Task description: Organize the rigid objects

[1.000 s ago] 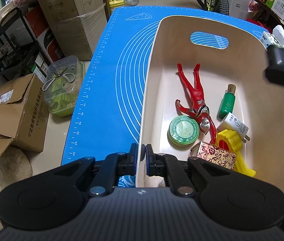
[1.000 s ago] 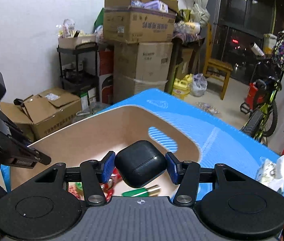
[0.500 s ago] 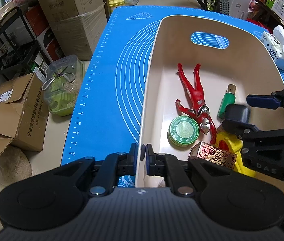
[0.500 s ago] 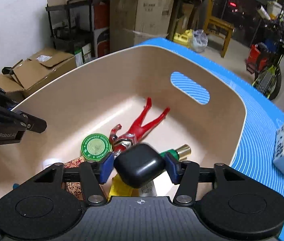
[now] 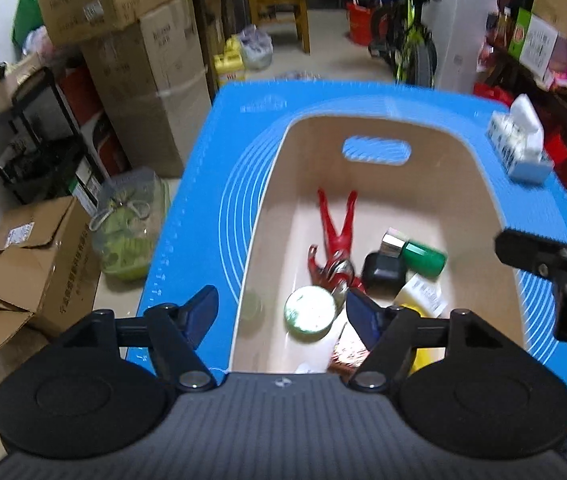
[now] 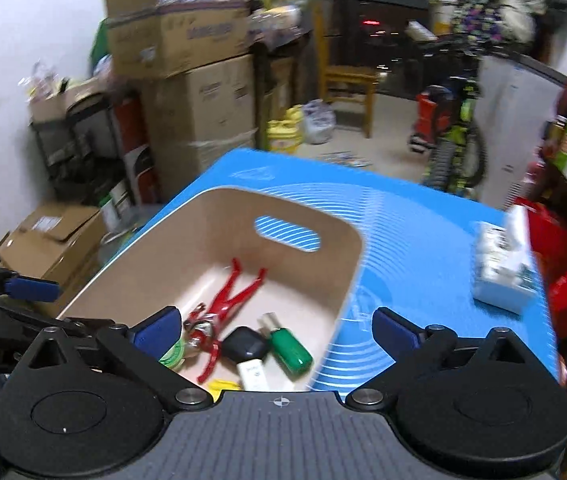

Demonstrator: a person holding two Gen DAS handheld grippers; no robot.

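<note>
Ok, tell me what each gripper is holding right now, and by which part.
Nothing is held. The left gripper and right gripper both stand open and empty; the black case lies loose in the beige bin.

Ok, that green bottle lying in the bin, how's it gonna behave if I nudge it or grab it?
The green bottle lies on its side and looks round, so a nudge would probably roll it toward the black case. It appears rigid and smooth, so it may slip. It looks small, likely light.
</note>
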